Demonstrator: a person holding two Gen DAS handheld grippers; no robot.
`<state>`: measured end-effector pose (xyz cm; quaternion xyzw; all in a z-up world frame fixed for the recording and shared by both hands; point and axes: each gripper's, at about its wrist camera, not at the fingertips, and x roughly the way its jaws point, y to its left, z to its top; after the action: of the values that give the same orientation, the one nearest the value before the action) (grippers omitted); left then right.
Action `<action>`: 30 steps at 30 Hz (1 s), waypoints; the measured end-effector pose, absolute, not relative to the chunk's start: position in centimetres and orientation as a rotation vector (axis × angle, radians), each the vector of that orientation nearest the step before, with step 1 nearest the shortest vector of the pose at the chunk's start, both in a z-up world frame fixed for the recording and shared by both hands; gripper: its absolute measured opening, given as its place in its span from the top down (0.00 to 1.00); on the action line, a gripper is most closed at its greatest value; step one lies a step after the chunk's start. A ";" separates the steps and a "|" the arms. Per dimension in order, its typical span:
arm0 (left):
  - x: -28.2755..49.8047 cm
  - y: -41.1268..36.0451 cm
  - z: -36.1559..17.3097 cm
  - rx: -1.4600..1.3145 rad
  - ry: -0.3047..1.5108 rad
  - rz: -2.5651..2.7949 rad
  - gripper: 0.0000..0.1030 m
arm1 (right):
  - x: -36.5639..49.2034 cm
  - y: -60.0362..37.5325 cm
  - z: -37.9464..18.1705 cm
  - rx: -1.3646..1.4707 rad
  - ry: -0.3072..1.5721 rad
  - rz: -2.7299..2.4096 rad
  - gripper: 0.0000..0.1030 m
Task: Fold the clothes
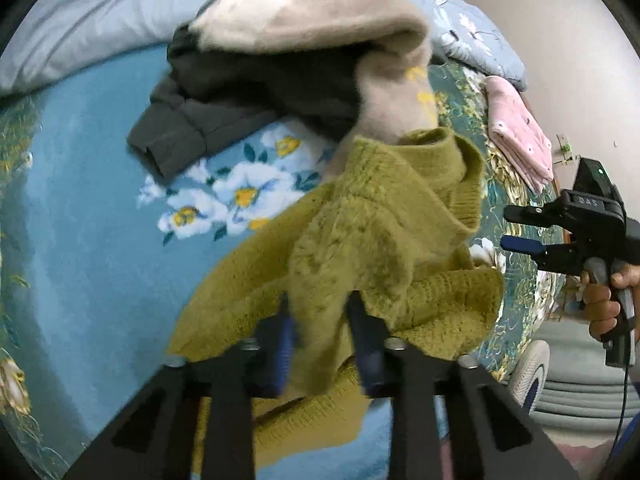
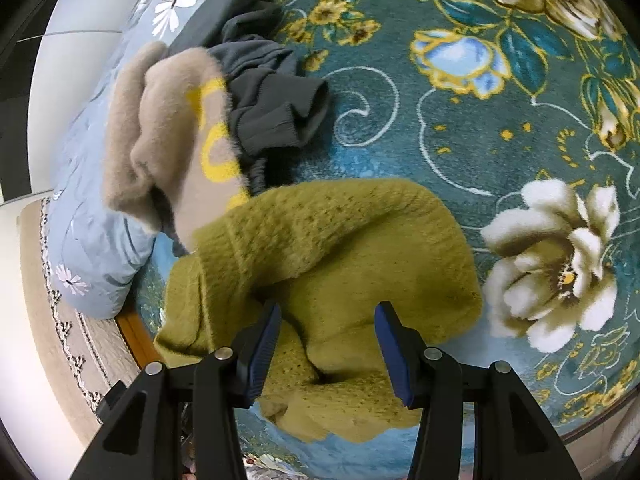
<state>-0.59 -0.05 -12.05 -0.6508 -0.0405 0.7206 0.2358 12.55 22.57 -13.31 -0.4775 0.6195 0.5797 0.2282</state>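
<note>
An olive-green knit sweater [image 1: 384, 240] lies bunched on the blue floral blanket [image 1: 80, 200]. My left gripper [image 1: 320, 316] is shut on a fuzzy fold of the sweater and lifts it. In the right wrist view the sweater [image 2: 340, 264] lies crumpled below my right gripper [image 2: 328, 332], which is open above it with nothing between its blue pads. The right gripper also shows in the left wrist view [image 1: 520, 232], held in a hand off to the sweater's right.
A beige fuzzy garment [image 1: 320, 12] lies over a dark grey garment [image 1: 224, 112] behind the sweater. A folded pink cloth [image 1: 516, 136] sits at the far right. A pale blue quilt [image 1: 100, 12] lies along the back. The bed edge [image 2: 132, 336] is at the left.
</note>
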 end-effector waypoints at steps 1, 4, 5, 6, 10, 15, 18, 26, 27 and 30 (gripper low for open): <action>-0.5 0.0 -11.4 -1.765 -0.099 1.992 0.85 | 12.4 22.4 -13.2 -1.314 1.710 1.603 0.49; 0.1 0.9 -9.7 -1.708 -0.015 2.031 0.89 | 12.4 22.1 -12.7 -1.303 1.722 1.619 0.49; 0.1 1.3 -9.3 -1.696 0.026 2.041 0.89 | 12.5 22.0 -12.5 -1.298 1.726 1.623 0.49; 0.4 1.8 -8.9 -1.683 0.078 2.055 0.90 | 12.6 21.8 -12.4 -1.293 1.730 1.627 0.49; 2.8 2.8 -6.6 -1.604 0.273 2.130 0.90 | 13.4 21.8 -11.5 -1.259 1.736 1.647 0.49; 6.9 2.4 -6.0 -1.617 0.382 2.174 0.91 | 14.3 21.9 -10.9 -1.226 1.740 1.647 0.49; 9.1 1.3 -7.1 -1.686 0.406 2.156 0.91 | 13.6 21.8 -10.6 -1.244 1.730 1.670 0.49; 9.7 -0.8 -9.8 -1.879 0.212 2.198 0.91 | 6.7 20.1 -11.6 -1.473 1.631 1.749 0.49; 9.6 -0.9 -9.9 -1.888 0.200 2.197 0.91 | 5.7 19.9 -11.9 -1.502 1.621 1.750 0.49; 9.0 -1.0 -10.2 -2.000 0.114 2.272 0.91 | 2.4 18.6 -13.1 -1.617 1.545 1.778 0.49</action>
<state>9.04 -0.95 -10.16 -0.6593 0.0376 0.7488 0.0562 2.36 18.60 -13.14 -0.5601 0.5354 0.6161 0.1418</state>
